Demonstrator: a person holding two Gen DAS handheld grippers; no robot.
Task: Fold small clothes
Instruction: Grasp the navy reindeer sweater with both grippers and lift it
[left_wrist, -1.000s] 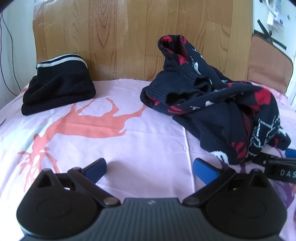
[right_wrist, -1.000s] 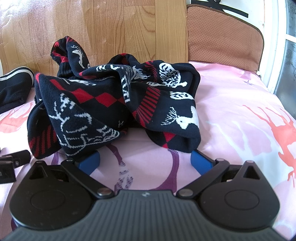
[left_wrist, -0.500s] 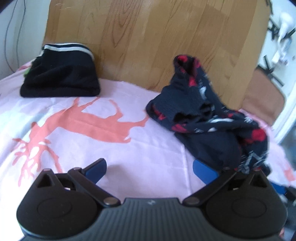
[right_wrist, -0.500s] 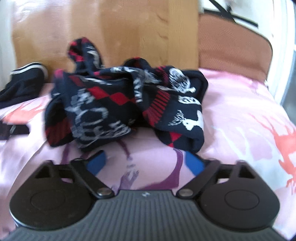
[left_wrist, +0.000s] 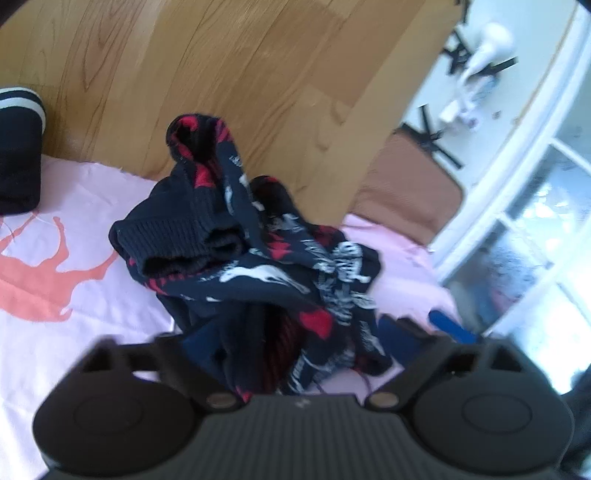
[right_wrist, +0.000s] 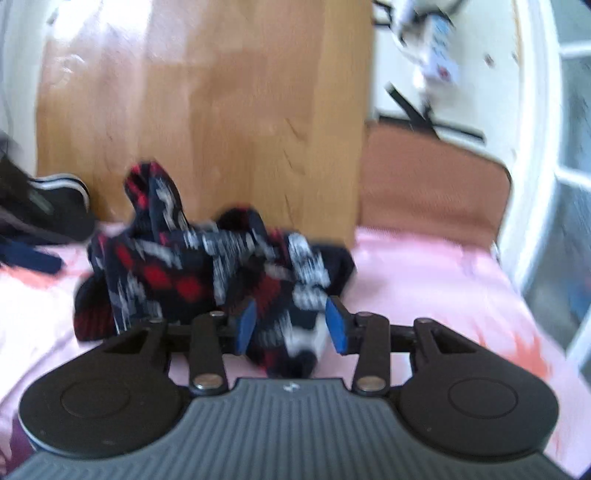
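A crumpled navy sweater (left_wrist: 258, 251) with red diamonds and white deer lies on the pink sheet (left_wrist: 74, 314). My left gripper (left_wrist: 291, 343) is open, its jaws wide on either side of the sweater's near edge, and the cloth covers its blue pads. In the blurred right wrist view my right gripper (right_wrist: 291, 326) has its blue pads (right_wrist: 245, 326) closed in on a fold of the sweater (right_wrist: 207, 273) at its near right edge.
A folded dark garment with white stripes (left_wrist: 18, 155) lies at the far left by the wooden headboard (left_wrist: 221, 74). A brown cushion (right_wrist: 432, 192) and a white window frame (left_wrist: 517, 184) stand at the right. The right gripper's blue fingertip (left_wrist: 452, 326) shows in the left view.
Both grippers have moved forward into the sweater. The right gripper's jaws have narrowed from wide open onto a fold. The left gripper has swung right and stays open.
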